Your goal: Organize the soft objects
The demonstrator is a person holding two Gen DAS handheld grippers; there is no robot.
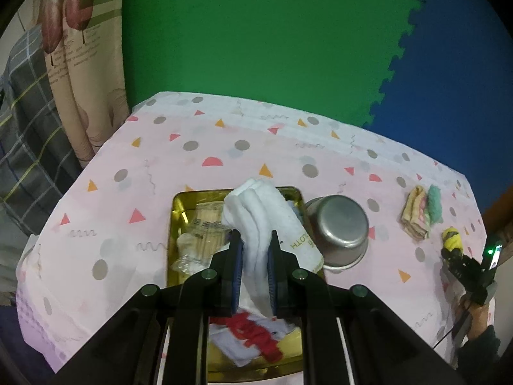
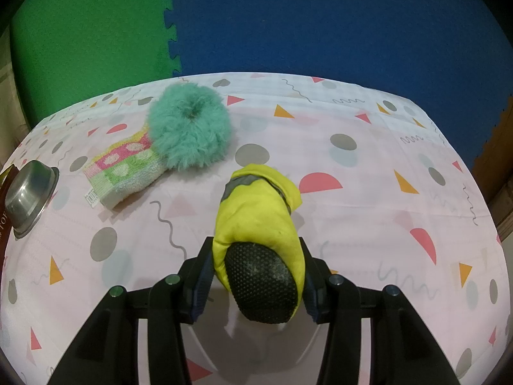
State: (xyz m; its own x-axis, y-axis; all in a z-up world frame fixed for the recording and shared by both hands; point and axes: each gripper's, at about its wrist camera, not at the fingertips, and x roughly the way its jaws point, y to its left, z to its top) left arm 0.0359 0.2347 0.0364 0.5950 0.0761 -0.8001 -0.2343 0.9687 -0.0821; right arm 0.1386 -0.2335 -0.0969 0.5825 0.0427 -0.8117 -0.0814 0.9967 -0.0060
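Note:
My left gripper (image 1: 255,240) is shut on a rolled white cloth (image 1: 263,215) with a paper label, held over a gold tray (image 1: 179,199). The tray holds a plastic bag of wooden sticks (image 1: 205,234) and a red-and-white packet (image 1: 253,337). My right gripper (image 2: 256,247) is shut on a yellow soft shoe with a black dotted sole (image 2: 259,224), held just above the table; it also shows in the left wrist view (image 1: 452,239). A teal fluffy puff (image 2: 189,128) rests on a folded striped towel (image 2: 125,166) on the table, and the pair shows in the left wrist view (image 1: 420,213).
An upturned steel bowl (image 1: 336,227) sits right of the tray and shows at the left edge of the right wrist view (image 2: 29,199). The table carries a pink patterned cloth (image 1: 224,147). Green and blue foam mats (image 2: 179,32) lie beyond. Curtains (image 1: 73,64) hang at far left.

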